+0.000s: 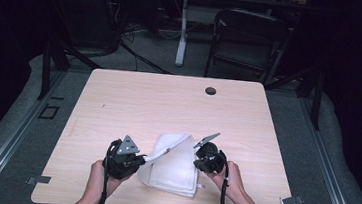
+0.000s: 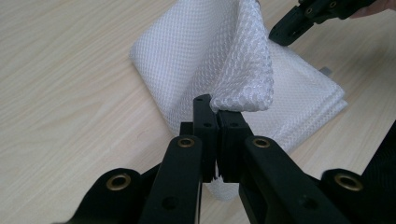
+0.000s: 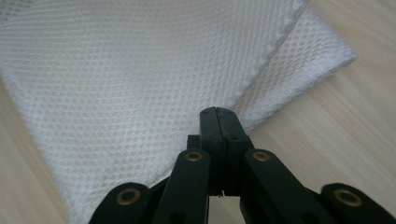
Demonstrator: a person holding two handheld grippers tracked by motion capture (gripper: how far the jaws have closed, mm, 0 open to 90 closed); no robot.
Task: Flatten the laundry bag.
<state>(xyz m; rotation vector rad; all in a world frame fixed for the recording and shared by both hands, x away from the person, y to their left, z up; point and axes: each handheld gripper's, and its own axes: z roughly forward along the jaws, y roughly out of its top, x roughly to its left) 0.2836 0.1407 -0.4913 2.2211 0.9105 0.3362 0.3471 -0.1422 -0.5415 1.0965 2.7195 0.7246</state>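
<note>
Hands come in from the bottom of the high view, each carrying a claw over the near part of a pale wood-grain desk (image 1: 119, 101). At the left, the left hand (image 1: 97, 174) holds the left claw (image 1: 144, 160), topped by a grey three-cornered plate. Its jaws are seen pressed together in the left gripper view, with an edge of the white mesh cloth (image 2: 219, 60) pinched between their tips; the upper layer of the cloth is lifted from that edge and curls over in a fold, while the lower layers lie flat on the desk.

Between the two claws, the white mesh cloth (image 1: 175, 164) is seen in the high view as a folded bundle resting on the near middle of the desk, with its top layer raised toward both claws. A small grey tag shows at its far corner in the left gripper view.

At the right, the right claw (image 1: 197, 160) is held by the right hand (image 1: 233, 180) at the cloth's right edge. In the right gripper view its jaws are closed tight together, and the edge of the lifted mesh layer (image 3: 140, 79) is gripped at their tips, the fabric spreading away wide above the flat layers beneath.

Farther back on the desk, well apart from the cloth, a small dark round grommet (image 1: 210, 91) is set near the far edge. Beyond the desk, a dark folding chair (image 1: 245, 38) stands on the floor.
</note>
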